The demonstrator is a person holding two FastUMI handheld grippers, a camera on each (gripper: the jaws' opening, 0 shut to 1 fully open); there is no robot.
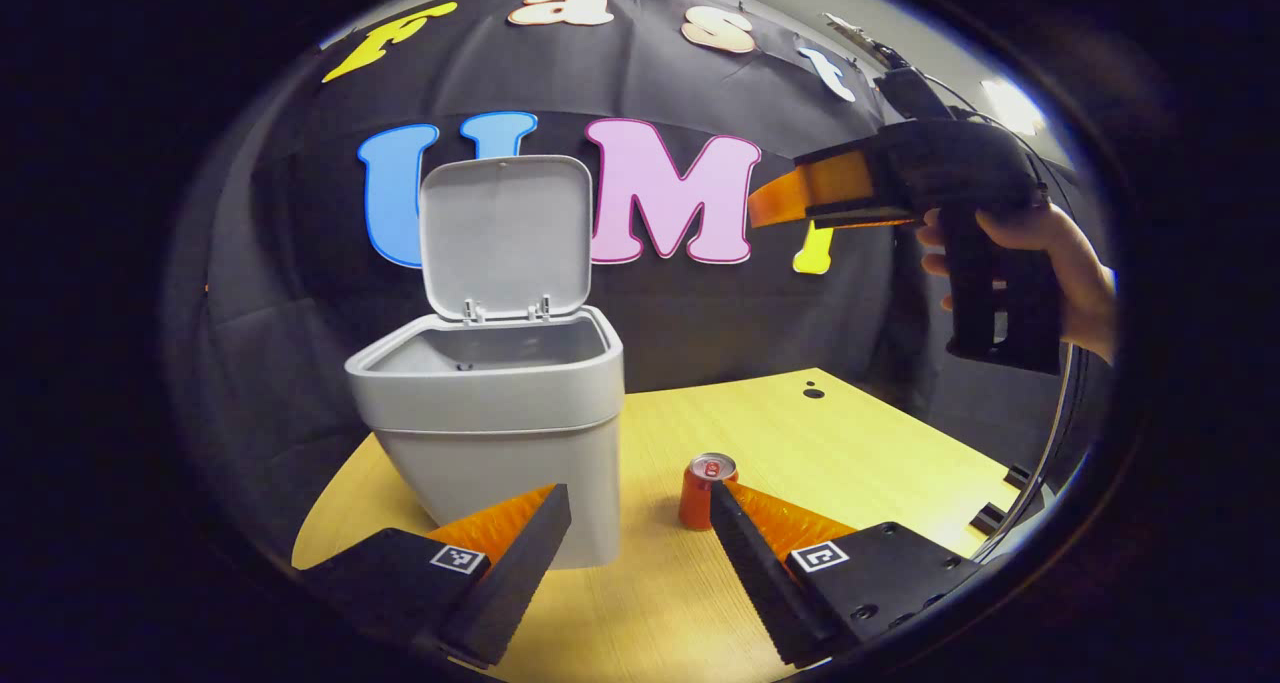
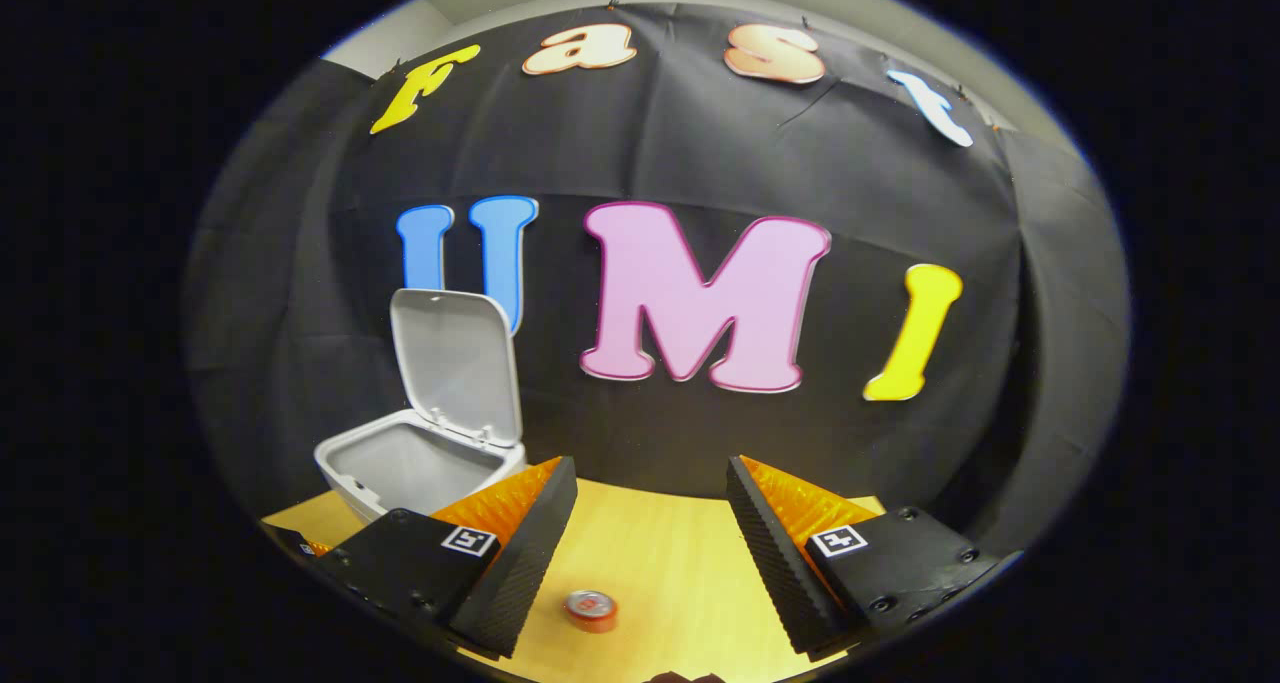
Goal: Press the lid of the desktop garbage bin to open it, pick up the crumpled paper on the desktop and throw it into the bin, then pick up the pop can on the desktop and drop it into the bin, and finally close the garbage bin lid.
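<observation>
Can (image 1: 706, 491) stands upright on the desk (image 1: 860, 443), just past the left gripper (image 1: 640, 518), whose fingers are spread wide with nothing between them. Right gripper (image 2: 650, 498) hangs high, fingers apart and empty, the can (image 2: 591, 610) well below. Bin (image 1: 500, 413) sits left of the can, lid (image 1: 505, 233) raised upright; a hand (image 1: 1050, 263) holds the right gripper (image 1: 790, 198) aloft.

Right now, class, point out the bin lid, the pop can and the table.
bin lid (image 1: 503, 235): left gripper view, centre of its raised inner face.
pop can (image 1: 700, 496): left gripper view, its upright side.
table (image 1: 860, 443): left gripper view, bare wooden top.
</observation>
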